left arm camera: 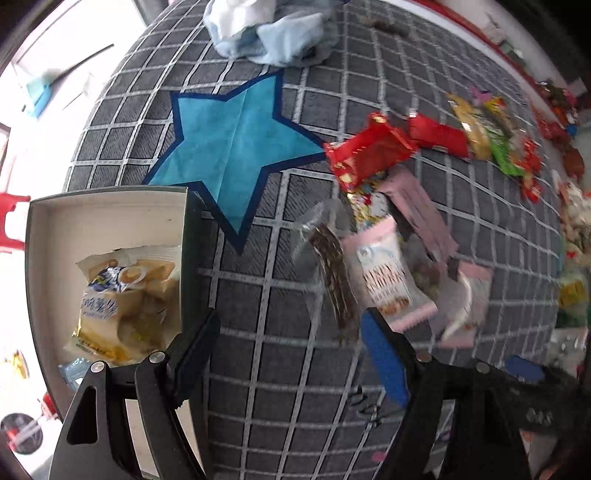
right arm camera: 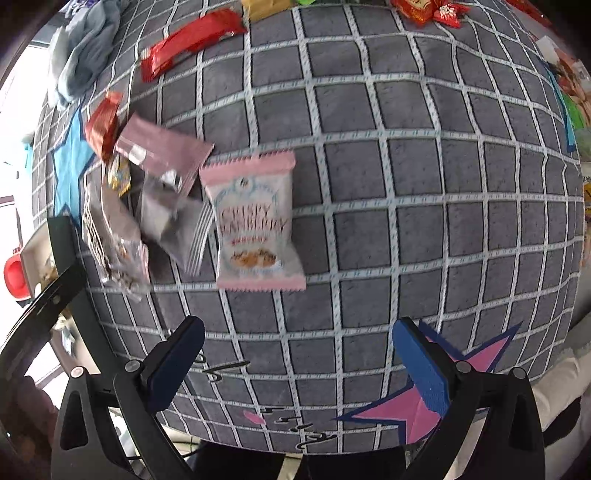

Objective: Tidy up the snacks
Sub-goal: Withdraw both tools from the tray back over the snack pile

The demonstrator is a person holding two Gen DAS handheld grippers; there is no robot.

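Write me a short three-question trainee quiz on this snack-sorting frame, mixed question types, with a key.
1. True or false: the box already holds a yellow snack packet.
2. Multiple choice: the blue star patch lies (A) between the box and the snack pile, (B) inside the box, (C) on top of the towel.
3. Fill in: in the right wrist view, the packet nearest the right gripper is white with ____ edges.

Key: 1 true; 2 A; 3 pink.
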